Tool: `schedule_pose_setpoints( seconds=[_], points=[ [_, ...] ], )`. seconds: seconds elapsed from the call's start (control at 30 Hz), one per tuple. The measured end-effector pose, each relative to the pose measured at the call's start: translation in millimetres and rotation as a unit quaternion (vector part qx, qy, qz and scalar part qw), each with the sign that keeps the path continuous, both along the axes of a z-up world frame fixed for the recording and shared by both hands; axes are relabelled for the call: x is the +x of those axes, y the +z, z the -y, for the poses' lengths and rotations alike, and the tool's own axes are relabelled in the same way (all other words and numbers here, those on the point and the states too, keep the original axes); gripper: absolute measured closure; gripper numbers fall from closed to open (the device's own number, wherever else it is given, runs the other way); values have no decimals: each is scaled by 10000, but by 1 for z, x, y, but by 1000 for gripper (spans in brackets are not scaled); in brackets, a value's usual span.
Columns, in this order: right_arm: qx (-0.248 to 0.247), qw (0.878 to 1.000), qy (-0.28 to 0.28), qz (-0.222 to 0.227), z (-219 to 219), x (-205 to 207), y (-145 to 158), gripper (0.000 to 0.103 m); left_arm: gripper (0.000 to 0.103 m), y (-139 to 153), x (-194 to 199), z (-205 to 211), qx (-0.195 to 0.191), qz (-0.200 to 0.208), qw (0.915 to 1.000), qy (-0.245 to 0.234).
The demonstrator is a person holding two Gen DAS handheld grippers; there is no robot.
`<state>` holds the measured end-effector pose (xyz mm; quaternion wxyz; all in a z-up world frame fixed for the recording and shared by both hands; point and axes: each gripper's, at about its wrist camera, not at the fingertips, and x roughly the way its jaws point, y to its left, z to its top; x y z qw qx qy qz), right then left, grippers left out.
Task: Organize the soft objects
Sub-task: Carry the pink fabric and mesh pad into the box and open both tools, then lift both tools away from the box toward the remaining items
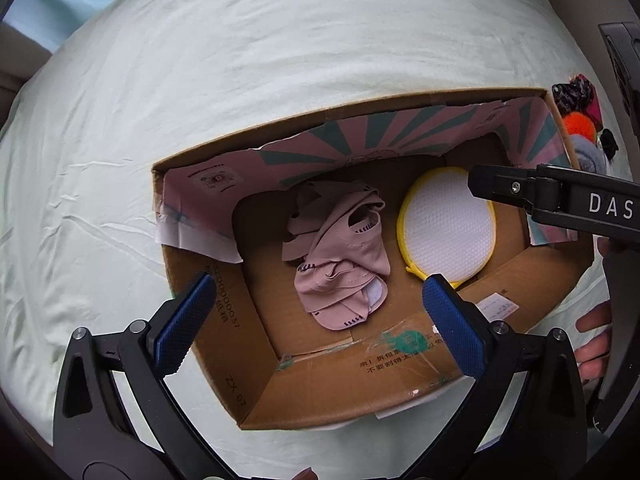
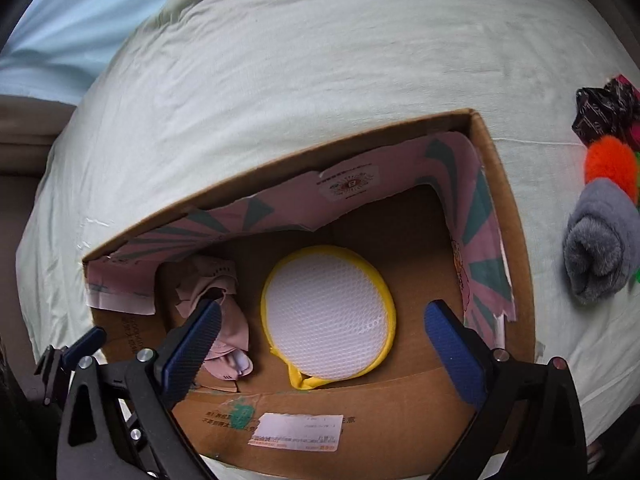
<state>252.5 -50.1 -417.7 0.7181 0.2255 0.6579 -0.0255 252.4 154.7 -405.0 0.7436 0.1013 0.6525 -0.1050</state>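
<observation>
Soft, even daylight, faint shadows, heavy fisheye bending at dark edges (right view slightly blurred).

In the right wrist view the pink mask [image 2: 224, 320] is partly hidden behind a blue pad. The grey roll [image 2: 600, 248] and orange pompom [image 2: 610, 164] are cut by the edge. Label print [image 2: 296, 432] is blurred.

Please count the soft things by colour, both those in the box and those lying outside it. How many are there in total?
Pink: 1, the mask, in the box
White with yellow rim: 1, the mesh bag, in the box
Grey: 1, the roll, outside
Orange: 1, the pompom, outside
Dark patterned: 1, the cloth, outside
Total: 5 clearly seen; other items at the picture edge cannot be told apart.
</observation>
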Motion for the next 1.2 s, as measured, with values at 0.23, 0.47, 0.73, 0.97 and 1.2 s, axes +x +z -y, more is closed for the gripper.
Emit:
schedule_pose_setpoints(
  seconds=[0.23, 0.47, 0.73, 0.97, 1.2],
  points=[
    [7, 9996, 33, 263, 4, -18, 28, 2, 0, 39, -8, 0, -98, 301, 9993, 198],
    [-172, 9972, 283, 676, -11, -34, 79, 2, 0, 91, -30, -12, -273, 720, 9961, 433],
    [-638, 9859, 788, 1334, -27, -74, 152, 2, 0, 163, -71, -23, -469, 1360, 9869, 727],
    [-1151, 9704, 813, 1961, -16, -122, 217, 2, 0, 216, -109, -29, -679, 1907, 9743, 984],
    [-1723, 9501, 653, 2518, 11, -168, 269, 2, 0, 258, -146, -18, -803, 2443, 9594, 1156]
  ],
)
